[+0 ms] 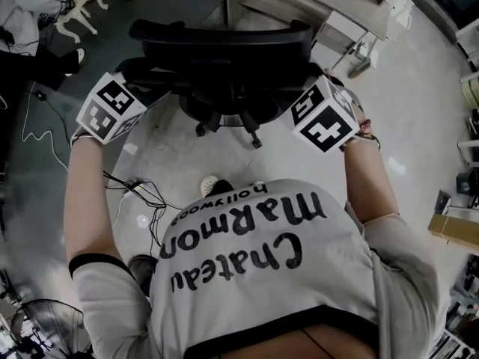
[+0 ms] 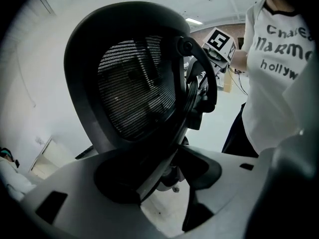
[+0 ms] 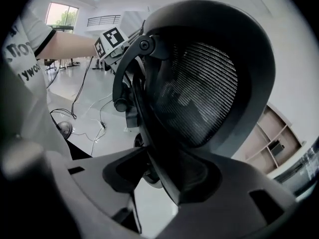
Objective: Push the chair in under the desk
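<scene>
While the left gripper [image 2: 160, 179] and the right gripper [image 3: 164, 179] each clamp a side rim of the chair [image 1: 224, 58], the push toward the desk [image 1: 329, 6] looks like the step in hand.

To my eye the next move calls for an even shove from both sides, so the chair rolls straight and its seat slides under the desk's near edge instead of swinging askew. By count there is one desk at the far side of the floor. One black mesh-backed chair stands just before it, not yet tucked under as far as I can judge. Two grippers grip the backrest, and two castors [image 1: 255, 141] show beneath the seat.
</scene>
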`<state>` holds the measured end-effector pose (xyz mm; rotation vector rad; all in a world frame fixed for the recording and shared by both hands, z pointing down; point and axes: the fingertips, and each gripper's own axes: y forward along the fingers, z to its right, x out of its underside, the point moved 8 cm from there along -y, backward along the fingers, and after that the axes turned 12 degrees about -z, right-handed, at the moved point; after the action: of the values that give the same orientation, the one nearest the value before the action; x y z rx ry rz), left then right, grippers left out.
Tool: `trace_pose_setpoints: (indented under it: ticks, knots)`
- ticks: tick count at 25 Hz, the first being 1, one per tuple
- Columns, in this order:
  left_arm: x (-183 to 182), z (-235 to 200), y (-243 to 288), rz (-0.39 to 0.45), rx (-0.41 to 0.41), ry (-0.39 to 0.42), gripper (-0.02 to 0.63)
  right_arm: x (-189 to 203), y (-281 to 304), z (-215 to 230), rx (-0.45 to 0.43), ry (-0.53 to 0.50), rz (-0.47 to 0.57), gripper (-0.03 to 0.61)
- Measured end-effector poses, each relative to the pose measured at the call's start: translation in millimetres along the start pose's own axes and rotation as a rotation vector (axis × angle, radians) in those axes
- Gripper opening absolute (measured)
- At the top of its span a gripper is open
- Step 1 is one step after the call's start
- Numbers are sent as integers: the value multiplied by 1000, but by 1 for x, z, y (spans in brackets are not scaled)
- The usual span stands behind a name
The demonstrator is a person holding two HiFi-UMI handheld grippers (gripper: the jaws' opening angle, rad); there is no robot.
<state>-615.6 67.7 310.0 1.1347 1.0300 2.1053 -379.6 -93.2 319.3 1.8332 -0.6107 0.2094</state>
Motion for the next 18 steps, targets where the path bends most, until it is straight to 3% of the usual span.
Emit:
trace_pose_setpoints:
  ticks: [6,12,18]
  knots:
    - [16,-59,16,14,6,60,247,-50,27,12,52,98,-80,212]
    - [7,-71,26,38,6,137,247,-49,28,16,89,172,-109,219]
    - [11,-138,54,76,26,190,250,-90,59,41,144,233,-121,225]
